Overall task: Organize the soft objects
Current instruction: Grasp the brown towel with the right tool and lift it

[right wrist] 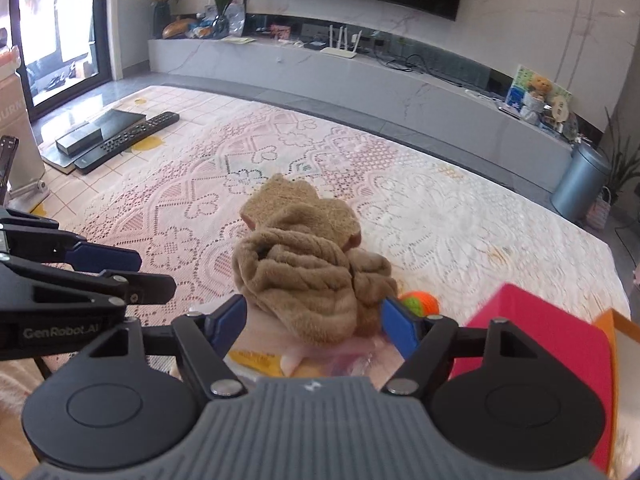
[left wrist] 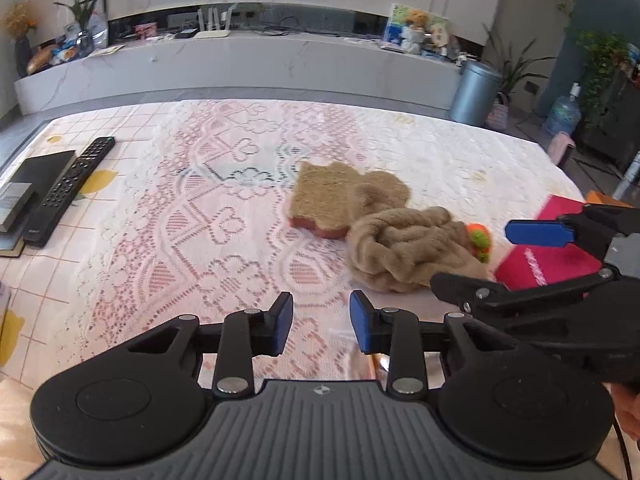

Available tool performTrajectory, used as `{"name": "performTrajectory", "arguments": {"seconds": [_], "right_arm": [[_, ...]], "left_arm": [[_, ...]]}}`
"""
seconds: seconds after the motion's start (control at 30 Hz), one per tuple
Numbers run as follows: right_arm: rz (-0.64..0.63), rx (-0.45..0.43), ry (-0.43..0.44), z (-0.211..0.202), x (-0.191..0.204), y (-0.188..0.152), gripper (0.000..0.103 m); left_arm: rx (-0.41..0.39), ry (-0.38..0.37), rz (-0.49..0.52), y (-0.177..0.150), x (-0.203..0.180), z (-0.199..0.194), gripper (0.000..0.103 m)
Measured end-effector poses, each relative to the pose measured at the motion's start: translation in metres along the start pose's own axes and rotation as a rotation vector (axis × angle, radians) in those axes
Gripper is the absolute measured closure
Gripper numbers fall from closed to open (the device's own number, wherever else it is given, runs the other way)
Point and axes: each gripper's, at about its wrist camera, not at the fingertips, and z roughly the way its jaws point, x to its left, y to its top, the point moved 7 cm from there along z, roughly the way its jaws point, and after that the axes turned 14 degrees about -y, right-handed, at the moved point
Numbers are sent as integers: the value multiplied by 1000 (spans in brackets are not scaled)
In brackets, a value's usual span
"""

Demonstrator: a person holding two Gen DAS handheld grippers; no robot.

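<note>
A crumpled beige plush cloth (left wrist: 404, 252) (right wrist: 304, 276) lies on the lace-covered table (left wrist: 200, 208). Behind it, touching it, sits a tan scrub sponge (left wrist: 332, 196) (right wrist: 280, 200) with a pink underside. An orange and green knitted ball (left wrist: 478, 240) (right wrist: 420, 304) rests at the cloth's right side. My right gripper (right wrist: 314, 322) (left wrist: 492, 260) is open, its fingertips straddling the cloth's near end; the pads do not visibly press on it. My left gripper (left wrist: 322, 324) (right wrist: 132, 272) stands open over bare tablecloth, left of the cloth, with nothing between its fingers.
A pink box (left wrist: 556, 248) (right wrist: 532, 340) stands at the right, next to the ball, with an orange box (right wrist: 624, 344) beyond it. A black remote (left wrist: 68, 188) (right wrist: 128, 140) and a black case (left wrist: 36, 176) lie at the table's far left. A grey bin (left wrist: 474, 92) stands on the floor.
</note>
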Motion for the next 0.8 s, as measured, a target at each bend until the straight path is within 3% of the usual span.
{"name": "performTrajectory", "arguments": {"seconds": [0.17,0.37,0.53,0.8], "right_arm": [[-76,15,36,25,18,12,16],[-161,54,47,56,37,12,14],[-157,75,35,71,37,9,14],[-144,78,21,71,33,10,40]], "left_arm": [[-6,52,-35,6,20,8,65],[20,64,-97,-7,37,20,66],[18,60,-113,-10,41,22,66],[29,63,-83,-11,36,24,66]]}}
